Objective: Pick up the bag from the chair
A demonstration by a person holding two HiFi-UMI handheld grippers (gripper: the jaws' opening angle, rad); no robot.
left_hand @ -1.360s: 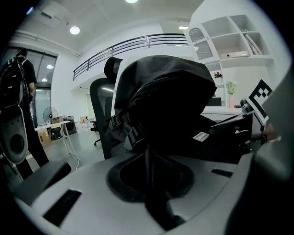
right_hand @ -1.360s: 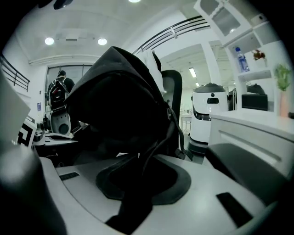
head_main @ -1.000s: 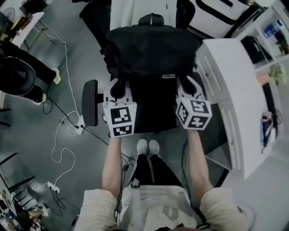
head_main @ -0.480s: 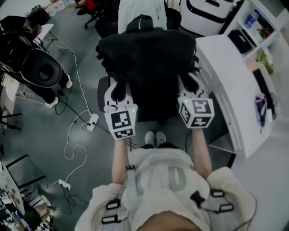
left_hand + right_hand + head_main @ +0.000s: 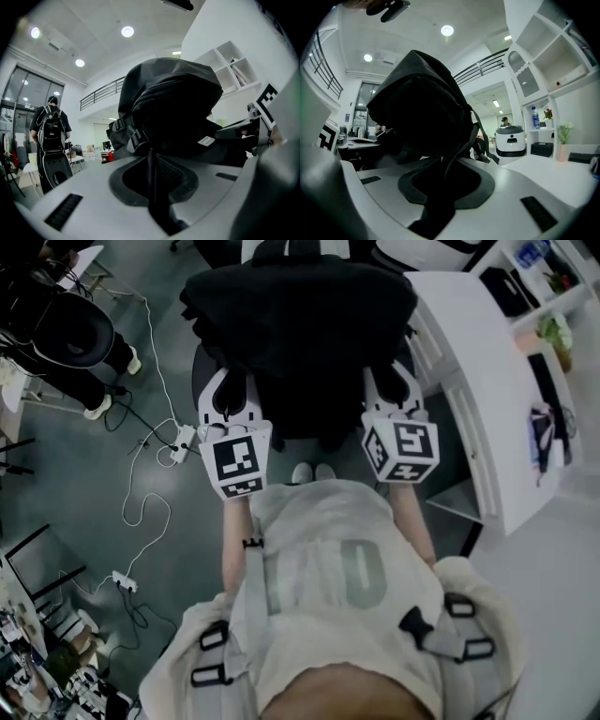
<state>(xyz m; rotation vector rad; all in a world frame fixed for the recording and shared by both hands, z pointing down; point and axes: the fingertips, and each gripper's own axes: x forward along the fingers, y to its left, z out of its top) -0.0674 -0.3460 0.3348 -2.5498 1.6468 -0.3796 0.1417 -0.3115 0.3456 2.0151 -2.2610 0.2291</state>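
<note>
Between my two grippers, bag (image 5: 300, 315): black, held up in front of me by its straps, over the chair (image 5: 319, 432); I cannot confirm whether it touches the seat.
Left gripper (image 5: 228, 395): fingers almost together, clamped on a black strap (image 5: 152, 187).
Right gripper (image 5: 392, 390): fingers narrowly apart, pinching a second strap (image 5: 440, 192).
Bench (image 5: 469, 343): white, just right of the bag.

No legible wording: a small white tag (image 5: 206, 140) sits on the lower front of the bag (image 5: 173, 103), its print too small to read. Large pale characters on the person's shirt (image 5: 319, 521), below the bag, are of uncertain shape. Black-and-white square code patterns, without letters, mark the cubes of the left gripper (image 5: 230, 399) and right gripper (image 5: 392, 395), just below the bag.
</note>
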